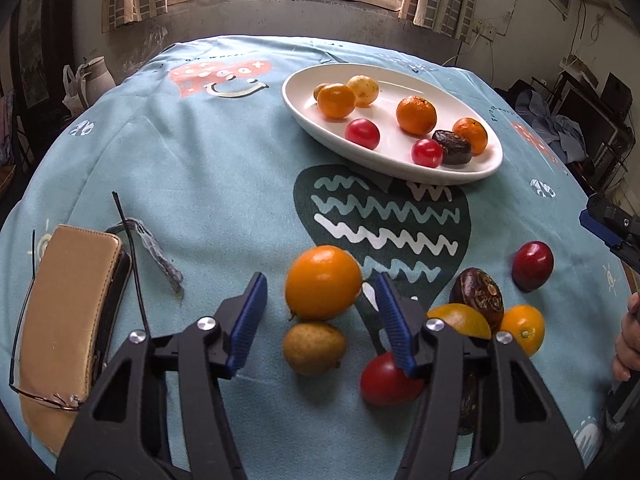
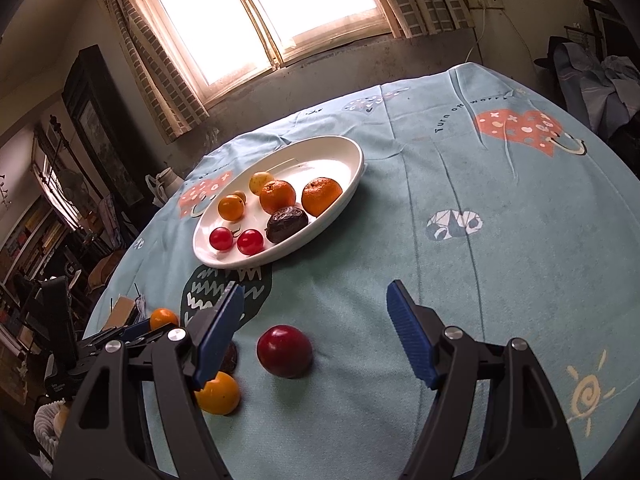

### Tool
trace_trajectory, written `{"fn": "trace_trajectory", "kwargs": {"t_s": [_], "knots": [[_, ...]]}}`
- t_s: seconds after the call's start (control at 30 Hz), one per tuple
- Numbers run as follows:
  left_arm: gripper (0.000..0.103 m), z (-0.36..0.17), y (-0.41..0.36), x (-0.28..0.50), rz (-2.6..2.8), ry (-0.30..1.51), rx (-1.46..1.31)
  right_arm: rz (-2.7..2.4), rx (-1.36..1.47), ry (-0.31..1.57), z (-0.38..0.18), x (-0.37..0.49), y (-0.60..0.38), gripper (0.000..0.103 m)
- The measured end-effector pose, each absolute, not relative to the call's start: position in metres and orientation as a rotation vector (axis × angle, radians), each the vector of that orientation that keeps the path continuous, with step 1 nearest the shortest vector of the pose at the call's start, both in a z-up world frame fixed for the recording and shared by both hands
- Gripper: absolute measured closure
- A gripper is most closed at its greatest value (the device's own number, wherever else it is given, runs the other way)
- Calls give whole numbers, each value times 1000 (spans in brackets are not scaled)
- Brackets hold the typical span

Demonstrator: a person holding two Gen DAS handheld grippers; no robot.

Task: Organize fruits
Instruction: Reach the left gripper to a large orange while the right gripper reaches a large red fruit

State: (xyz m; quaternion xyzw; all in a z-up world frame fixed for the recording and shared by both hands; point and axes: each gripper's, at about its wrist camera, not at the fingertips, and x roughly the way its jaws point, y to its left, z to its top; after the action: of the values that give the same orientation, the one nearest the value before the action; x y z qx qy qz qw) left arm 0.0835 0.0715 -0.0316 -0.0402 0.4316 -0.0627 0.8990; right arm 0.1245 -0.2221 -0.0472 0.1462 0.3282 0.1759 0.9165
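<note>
A white oval plate (image 1: 400, 92) (image 2: 320, 160) at the far side holds several oranges, red tomatoes and a dark fruit. Loose fruit lies near me on the blue cloth. My left gripper (image 1: 320, 276) is open, its blue pads either side of a large orange (image 1: 323, 296) with a gap on both sides. Below it lie a yellow-brown fruit (image 1: 314, 348) and a red tomato (image 1: 386, 380). My right gripper (image 2: 315, 286) is open and holds nothing, above a dark red plum (image 2: 284, 350) (image 1: 532, 266). A small orange (image 2: 218, 394) sits by its left finger.
A tan case (image 1: 68, 320), glasses (image 1: 132, 260) and a grey cloth scrap (image 1: 160, 252) lie at the left. A dark brown fruit (image 1: 476, 296) and two oranges (image 1: 524, 328) crowd the right. A white jug (image 1: 96, 76) stands beyond the table edge.
</note>
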Motion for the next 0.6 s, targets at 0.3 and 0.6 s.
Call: {"fn": "trace_trajectory", "kwargs": {"t_s": [0.3,0.6], "knots": [[65,-33,70,89,-129,892,-71,403,249,736,-56,127,-207,29],[65,-33,70,89,-127,892,-67,449,153,806,-71,126,-183,29]]}}
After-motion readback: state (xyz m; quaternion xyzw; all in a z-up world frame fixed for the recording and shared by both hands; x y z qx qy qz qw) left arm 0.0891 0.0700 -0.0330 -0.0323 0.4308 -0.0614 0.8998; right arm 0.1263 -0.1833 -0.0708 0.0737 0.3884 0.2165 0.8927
